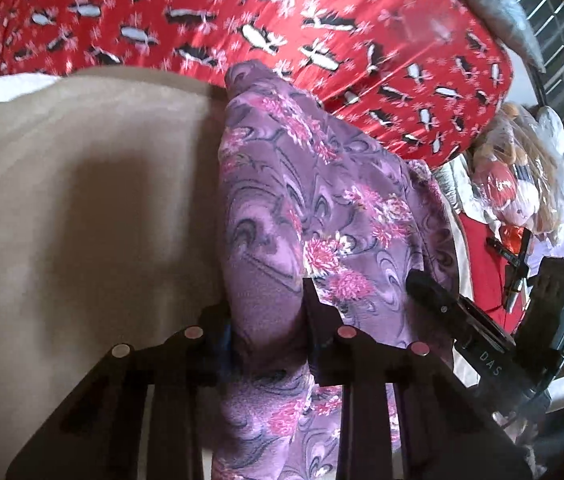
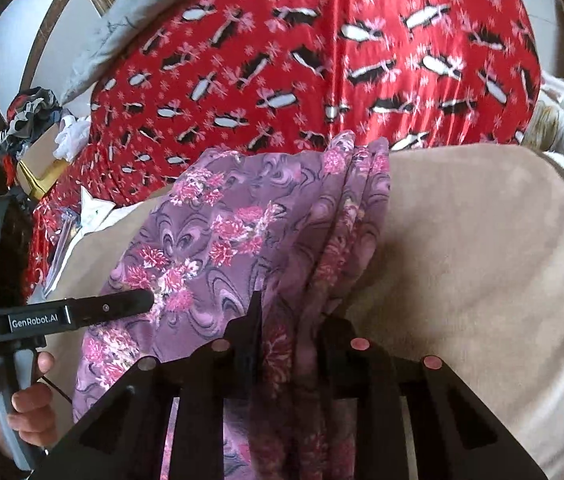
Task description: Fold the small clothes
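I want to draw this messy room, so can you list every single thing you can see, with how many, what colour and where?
Floral garment: one, purple with pink flowers, draped over the beige surface, pinched by both grippers.
Beige surface: one, tan, under the garment.
Patterned sheet: one, red with black-and-white shapes, behind.
Stuffed toys in plastic: a bundle, red and tan, far right in the left wrist view.
Clothes pile: one, mixed colours, far left in the right wrist view.
Left gripper: black, shut on the garment.
Right gripper: black, shut on the garment.
Hand: one, on the left gripper's handle.
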Motion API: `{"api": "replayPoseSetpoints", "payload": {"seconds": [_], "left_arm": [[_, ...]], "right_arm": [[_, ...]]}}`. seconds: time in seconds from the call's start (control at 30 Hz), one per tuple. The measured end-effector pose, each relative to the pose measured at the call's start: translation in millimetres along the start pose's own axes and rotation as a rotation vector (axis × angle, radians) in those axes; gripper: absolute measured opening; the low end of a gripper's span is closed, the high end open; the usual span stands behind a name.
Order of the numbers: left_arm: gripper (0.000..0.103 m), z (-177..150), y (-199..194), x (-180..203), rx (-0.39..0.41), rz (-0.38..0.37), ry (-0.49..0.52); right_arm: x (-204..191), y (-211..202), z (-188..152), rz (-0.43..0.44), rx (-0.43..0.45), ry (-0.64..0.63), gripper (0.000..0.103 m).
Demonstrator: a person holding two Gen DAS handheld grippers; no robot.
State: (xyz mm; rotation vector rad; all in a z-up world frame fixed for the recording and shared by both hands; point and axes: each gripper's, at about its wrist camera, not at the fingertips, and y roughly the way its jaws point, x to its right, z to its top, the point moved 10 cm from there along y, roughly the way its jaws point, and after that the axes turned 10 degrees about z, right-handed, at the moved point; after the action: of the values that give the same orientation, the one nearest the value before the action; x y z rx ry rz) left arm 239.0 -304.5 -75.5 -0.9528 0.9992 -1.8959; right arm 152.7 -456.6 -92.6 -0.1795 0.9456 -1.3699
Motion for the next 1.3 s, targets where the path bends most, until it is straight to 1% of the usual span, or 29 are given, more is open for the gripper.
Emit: {"api": "replayPoseSetpoints", "payload": {"seconds": [0.23, 0.47, 0.67, 0.77, 0.87, 0.93, 1.0, 1.03, 1.07, 1.1, 1.17, 1.23, 1.27, 1.3], "left_arm": [[0.026, -22, -52, -9, 0.043, 0.017, 0.010], [0.026, -52, -101, -24, 0.081, 0.060, 0.036], [0.026, -80, -123, -47, 0.084, 0.098, 0.050], [0.026, -99, -125, -65, 0.067, 0.111, 0.033], [0.026, -121, -118, -87, 0.032, 0.120, 0.006], [0.027, -137, -105, -101, -0.017, 0.125, -0.024], [0.028, -154, -85, -116, -0.089, 0.130, -0.062], [0.031, -160, -77, -121, -0.122, 0.125, -0.078], [0.036, -164, -72, -126, -0.139, 0.115, -0.092], [0.038, -164, -72, -129, -0.134, 0.095, -0.104], [0.039, -161, -77, -132, -0.127, 0.071, -0.112], [0.039, -146, -91, -137, -0.052, 0.086, -0.126], [0.039, -137, -99, -137, -0.002, 0.097, -0.123], [0.039, -124, -106, -132, 0.048, 0.114, -0.099]], "right_arm": [[-38, -35, -18, -0.009, 0.026, -0.009, 0.023], [-86, -65, -43, 0.008, 0.050, -0.009, 0.024], [-119, -73, -74, 0.038, 0.042, -0.001, 0.024], [-133, -67, -91, 0.051, 0.021, 0.000, 0.024], [-144, -56, -112, 0.072, -0.012, 0.006, 0.024], [-146, -46, -126, 0.079, -0.039, 0.016, 0.024], [-143, -28, -146, 0.070, -0.092, 0.025, 0.024], [-138, -20, -157, 0.052, -0.124, 0.031, 0.025], [-133, -15, -163, 0.035, -0.144, 0.033, 0.028], [-128, -12, -168, 0.029, -0.148, 0.036, 0.032], [-122, -17, -165, 0.048, -0.128, 0.059, 0.036], [-112, -26, -153, 0.020, -0.098, 0.078, 0.036], [-108, -31, -146, 0.001, -0.070, 0.084, 0.037], [-104, -37, -137, -0.019, -0.036, 0.087, 0.038]]}}
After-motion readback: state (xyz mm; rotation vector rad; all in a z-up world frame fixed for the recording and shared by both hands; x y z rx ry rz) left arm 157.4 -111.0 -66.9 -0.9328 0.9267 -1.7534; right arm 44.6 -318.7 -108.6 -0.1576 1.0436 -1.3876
